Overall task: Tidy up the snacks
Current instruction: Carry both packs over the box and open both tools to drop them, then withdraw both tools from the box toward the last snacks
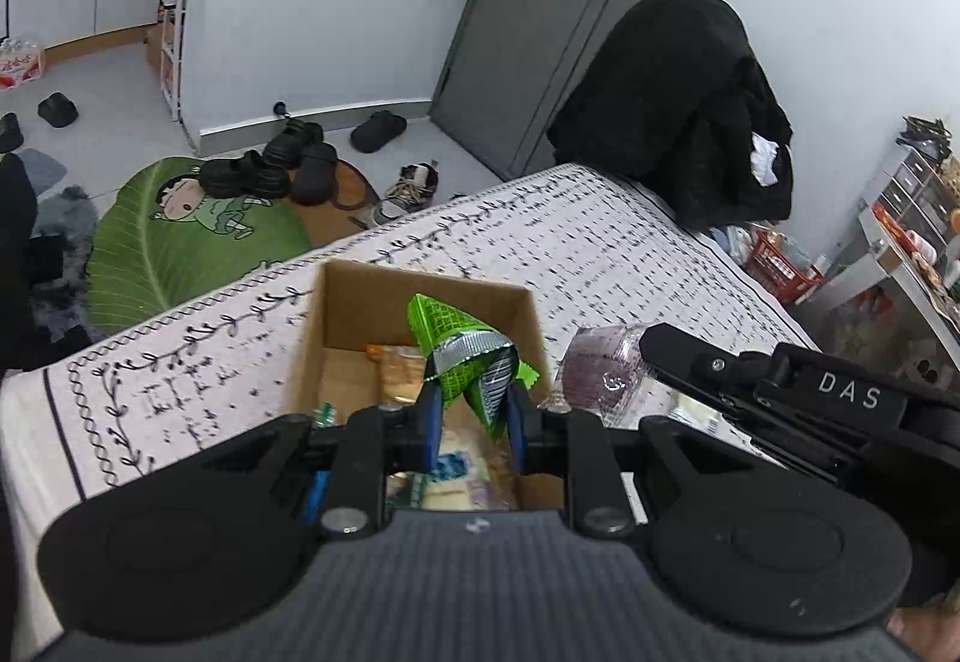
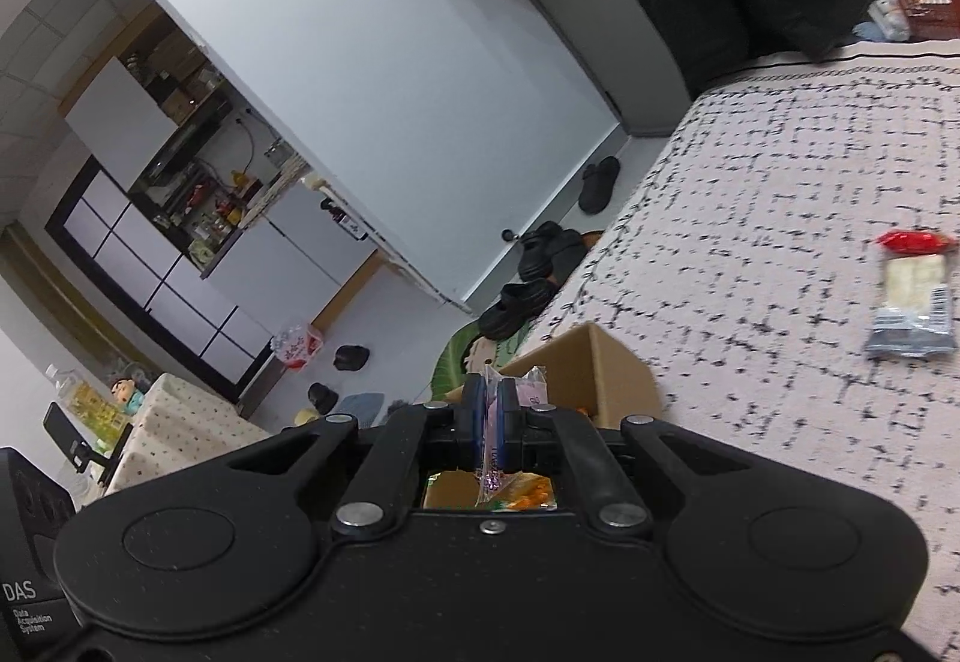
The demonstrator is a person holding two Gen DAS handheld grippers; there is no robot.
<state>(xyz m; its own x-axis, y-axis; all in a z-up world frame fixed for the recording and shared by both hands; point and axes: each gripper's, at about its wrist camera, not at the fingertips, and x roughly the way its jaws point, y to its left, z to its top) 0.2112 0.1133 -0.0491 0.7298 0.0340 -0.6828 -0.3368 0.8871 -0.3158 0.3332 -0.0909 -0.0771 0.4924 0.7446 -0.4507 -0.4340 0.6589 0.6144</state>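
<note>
While the cardboard box [image 1: 336, 338] sits on the patterned bedspread [image 1: 600, 242], the left gripper [image 1: 471, 413] pinches a green snack packet [image 1: 462, 356] above it; the right gripper [image 2: 491, 413] pinches a purple-printed packet [image 2: 491, 458] beside the box.

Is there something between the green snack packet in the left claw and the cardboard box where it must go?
Nothing visible blocks it. The left claw holds the green snack packet directly over the open cardboard box; only snacks already inside lie below it.
</note>
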